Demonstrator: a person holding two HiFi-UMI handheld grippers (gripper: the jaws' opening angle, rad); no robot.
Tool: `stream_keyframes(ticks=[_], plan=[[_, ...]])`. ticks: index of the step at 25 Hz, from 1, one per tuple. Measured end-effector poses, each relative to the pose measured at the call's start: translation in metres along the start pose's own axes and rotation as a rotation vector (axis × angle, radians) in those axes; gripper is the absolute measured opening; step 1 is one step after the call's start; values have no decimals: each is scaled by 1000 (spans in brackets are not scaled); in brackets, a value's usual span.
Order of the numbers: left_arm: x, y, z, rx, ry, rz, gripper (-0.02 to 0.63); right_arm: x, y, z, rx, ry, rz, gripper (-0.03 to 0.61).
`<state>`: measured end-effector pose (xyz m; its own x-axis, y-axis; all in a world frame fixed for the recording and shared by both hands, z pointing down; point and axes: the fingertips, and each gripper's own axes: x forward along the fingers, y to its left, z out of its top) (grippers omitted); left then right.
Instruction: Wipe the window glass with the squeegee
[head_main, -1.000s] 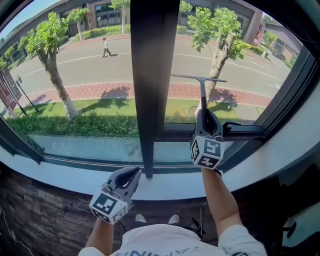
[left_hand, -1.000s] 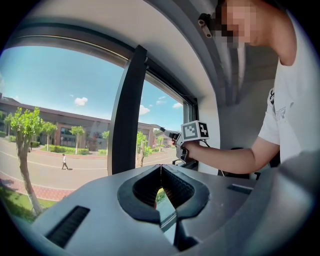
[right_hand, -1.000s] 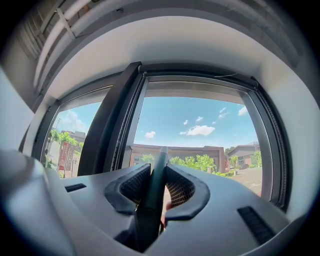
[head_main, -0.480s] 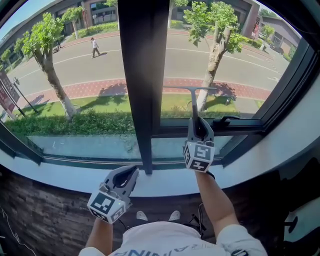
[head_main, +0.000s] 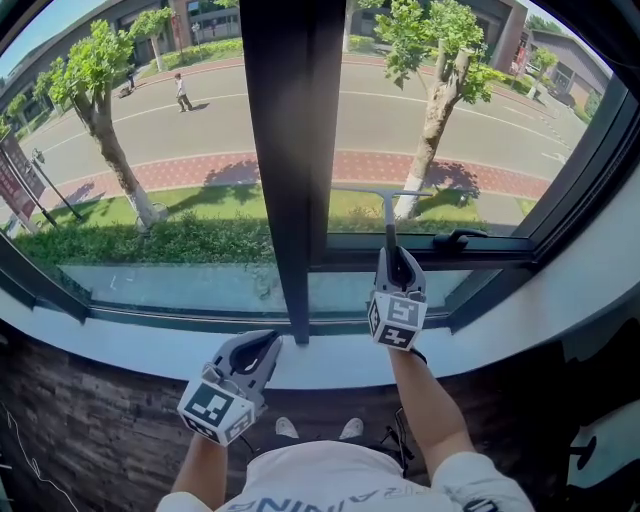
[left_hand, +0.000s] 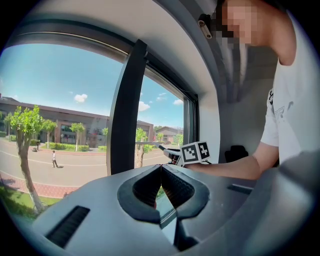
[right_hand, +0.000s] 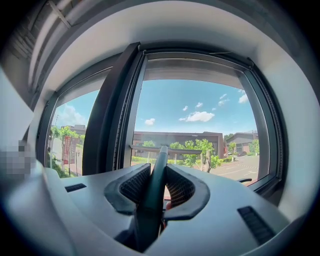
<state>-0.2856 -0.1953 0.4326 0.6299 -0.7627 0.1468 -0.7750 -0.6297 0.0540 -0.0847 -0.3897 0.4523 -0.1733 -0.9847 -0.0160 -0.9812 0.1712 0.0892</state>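
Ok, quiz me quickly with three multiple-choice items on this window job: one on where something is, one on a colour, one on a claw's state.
1. Where is the blade of the squeegee?
A) on the glass right of the post
B) on the pane left of the post
C) flat on the sill

2. What colour is the post between the panes?
A) white
B) black
C) red

3. How is the left claw?
A) wide open
B) shut on a cloth
C) shut, empty

Answers:
1 A: the right claw holds the squeegee up against the right-hand glass.
2 B: the post is dark, near black.
3 C: its jaws meet with nothing between them.
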Motion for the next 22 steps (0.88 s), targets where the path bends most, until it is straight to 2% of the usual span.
stream_keyframes(ticks=[16, 22], plan=[[1, 3, -8, 8, 34, 14, 18, 3, 5, -69, -32, 107, 11, 100], [-1, 4, -8, 10, 42, 16, 17, 2, 6, -104, -47, 179, 12, 100]])
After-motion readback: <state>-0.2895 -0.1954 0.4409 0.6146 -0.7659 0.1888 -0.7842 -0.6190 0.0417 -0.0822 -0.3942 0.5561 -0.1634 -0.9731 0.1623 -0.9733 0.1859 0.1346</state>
